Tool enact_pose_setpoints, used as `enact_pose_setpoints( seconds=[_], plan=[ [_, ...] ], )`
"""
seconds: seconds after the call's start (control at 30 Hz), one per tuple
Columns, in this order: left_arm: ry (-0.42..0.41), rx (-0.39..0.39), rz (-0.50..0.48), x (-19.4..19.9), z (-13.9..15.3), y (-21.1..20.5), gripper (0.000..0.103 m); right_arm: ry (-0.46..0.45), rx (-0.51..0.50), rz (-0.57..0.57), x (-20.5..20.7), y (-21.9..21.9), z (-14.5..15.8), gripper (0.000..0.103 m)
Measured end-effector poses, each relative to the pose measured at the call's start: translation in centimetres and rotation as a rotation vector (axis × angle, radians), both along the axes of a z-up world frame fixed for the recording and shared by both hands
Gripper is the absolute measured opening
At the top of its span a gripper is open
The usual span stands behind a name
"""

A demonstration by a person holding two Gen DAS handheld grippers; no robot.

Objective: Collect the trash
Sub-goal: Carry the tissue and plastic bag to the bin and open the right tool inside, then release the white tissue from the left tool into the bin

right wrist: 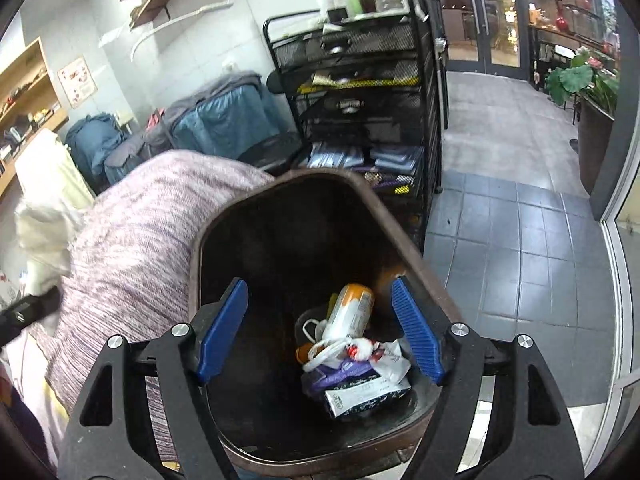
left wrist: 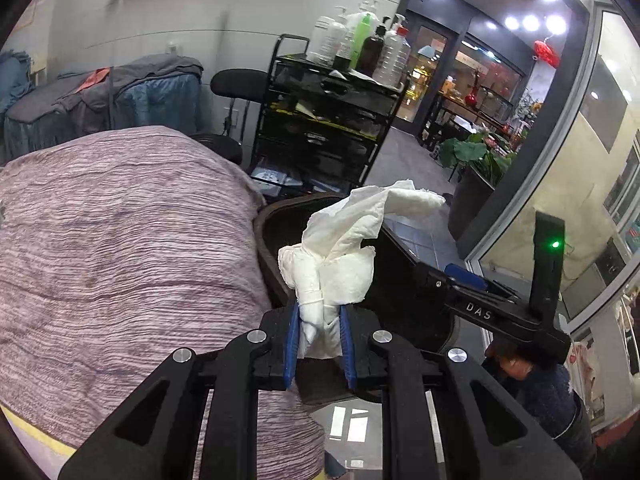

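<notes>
Left gripper (left wrist: 319,334): we are clamping its two blue pads on the lower end of one crumpled white tissue (left wrist: 340,256), jaws nearly together, the rest of the paper standing up above them.
Right gripper (right wrist: 320,332): we are holding it over the bin with the jaws standing wide and nothing between the pads; the litter seen between them is lying far below.
Bin (right wrist: 208,232): one dark brown bin, its open mouth just beside the bed's purple striped cover (left wrist: 120,240); the tissue is nearing its rim but is not yet over the opening.
Doing the step well: we are judging that the tissue should be carried fully over the mouth before letting go, since loose paper can drift or catch on the rim, and kept clear of the right gripper.
Count in the bin: one can (right wrist: 348,312), one face mask, several wrappers and packets, too tangled to number.
Farther off: one black mesh trolley (left wrist: 320,120) bearing several bottles.
</notes>
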State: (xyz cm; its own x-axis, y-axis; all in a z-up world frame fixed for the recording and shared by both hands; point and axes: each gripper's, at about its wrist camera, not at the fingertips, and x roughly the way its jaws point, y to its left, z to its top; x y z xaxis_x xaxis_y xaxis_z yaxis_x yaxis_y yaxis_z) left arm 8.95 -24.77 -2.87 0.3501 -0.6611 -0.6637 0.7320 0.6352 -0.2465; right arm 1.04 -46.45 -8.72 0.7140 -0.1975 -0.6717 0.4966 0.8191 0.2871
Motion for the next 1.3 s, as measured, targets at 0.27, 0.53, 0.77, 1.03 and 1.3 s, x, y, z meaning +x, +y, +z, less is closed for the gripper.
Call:
enact_pose_setpoints(
  seconds=[0.27,0.53,0.77,1.03,1.3],
  plan=[
    [0.044,0.037,-0.080,-0.1,-1.3,-3.8,0.017,-0.047,-0.023,-0.071,-2.1,-1.3,2.1,0.077],
    [0.044,0.100,-0.119,0.0,-2.7,-7.0,0.017,-0.055,-0.021,-0.114,-3.6,-2.6,2.5,0.077],
    [0.055,0.136,-0.141,0.1,-4.0,-8.5,0.021,-0.050,-0.020,-0.137,-4.1,-3.4,2.4,0.077],
    [-0.019,0.165,-0.142,-0.5,-4.4,-8.9,0.088,-0.058,-0.018,-0.152,-4.2,-3.6,2.5,0.077],
    [-0.047,0.120,-0.129,-0.8,-3.0,-7.8,0.095,-0.063,-0.020,-0.150,-3.8,-3.3,2.8,0.077]
  ],
)
